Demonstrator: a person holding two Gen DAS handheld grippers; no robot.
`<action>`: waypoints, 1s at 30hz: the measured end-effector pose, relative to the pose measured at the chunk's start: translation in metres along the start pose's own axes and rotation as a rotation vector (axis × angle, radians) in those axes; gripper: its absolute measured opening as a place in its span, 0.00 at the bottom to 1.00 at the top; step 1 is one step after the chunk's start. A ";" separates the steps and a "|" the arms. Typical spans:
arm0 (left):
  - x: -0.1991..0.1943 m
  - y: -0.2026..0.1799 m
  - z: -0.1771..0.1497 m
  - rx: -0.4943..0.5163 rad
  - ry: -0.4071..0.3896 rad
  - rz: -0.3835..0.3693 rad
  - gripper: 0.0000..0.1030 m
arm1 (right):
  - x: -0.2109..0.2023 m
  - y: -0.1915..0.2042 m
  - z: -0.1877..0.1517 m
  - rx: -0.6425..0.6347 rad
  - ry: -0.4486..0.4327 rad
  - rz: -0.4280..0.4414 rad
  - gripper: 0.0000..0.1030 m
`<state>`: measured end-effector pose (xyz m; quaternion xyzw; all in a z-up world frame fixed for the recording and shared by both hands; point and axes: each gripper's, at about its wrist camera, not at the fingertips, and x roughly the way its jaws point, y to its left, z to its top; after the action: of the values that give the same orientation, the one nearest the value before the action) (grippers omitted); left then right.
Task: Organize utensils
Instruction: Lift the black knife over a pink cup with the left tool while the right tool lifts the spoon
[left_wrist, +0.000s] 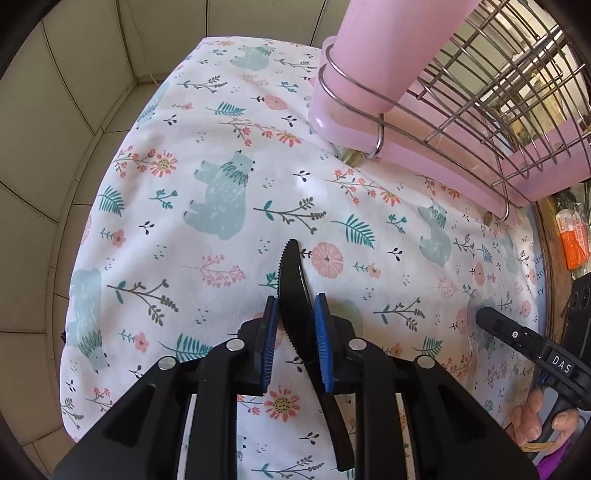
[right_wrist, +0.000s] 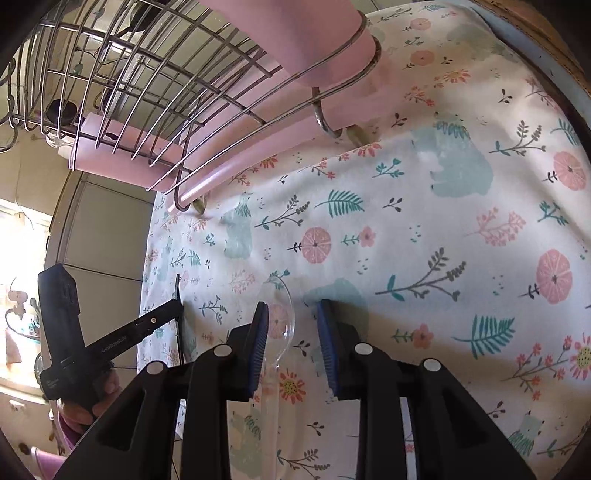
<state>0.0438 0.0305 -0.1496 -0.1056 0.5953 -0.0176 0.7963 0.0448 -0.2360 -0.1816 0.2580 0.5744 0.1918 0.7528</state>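
A black plastic knife (left_wrist: 293, 291) with a serrated edge lies on the floral tablecloth (left_wrist: 207, 206) between the blue pads of my left gripper (left_wrist: 295, 306); the jaws stand open around it. A clear plastic spoon (right_wrist: 280, 314) lies on the cloth (right_wrist: 424, 229) between the fingers of my right gripper (right_wrist: 293, 310), which is open, its left pad close to the spoon's bowl. The right gripper (left_wrist: 487, 314) also shows in the left wrist view over the faint spoon (left_wrist: 474, 301). The left gripper (right_wrist: 173, 302) and the knife (right_wrist: 178, 295) show at the left of the right wrist view.
A wire dish rack (left_wrist: 498, 96) on a pink tray (left_wrist: 424, 162) with a pink utensil holder (left_wrist: 391, 51) stands at the back of the table; it also shows in the right wrist view (right_wrist: 155, 85). The table edge drops to a tiled floor (left_wrist: 66, 147) on the left.
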 end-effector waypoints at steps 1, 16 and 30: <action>0.000 -0.003 0.000 0.009 -0.006 0.003 0.18 | 0.000 0.000 -0.001 -0.008 -0.001 0.000 0.26; -0.044 -0.004 -0.015 0.037 -0.133 -0.167 0.16 | -0.008 0.008 -0.015 -0.037 -0.077 0.044 0.03; -0.132 -0.005 0.002 0.058 -0.469 -0.244 0.16 | -0.128 0.060 -0.018 -0.219 -0.545 0.124 0.02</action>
<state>0.0077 0.0463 -0.0230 -0.1550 0.3766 -0.1054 0.9072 -0.0059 -0.2600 -0.0504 0.2521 0.3101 0.2218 0.8894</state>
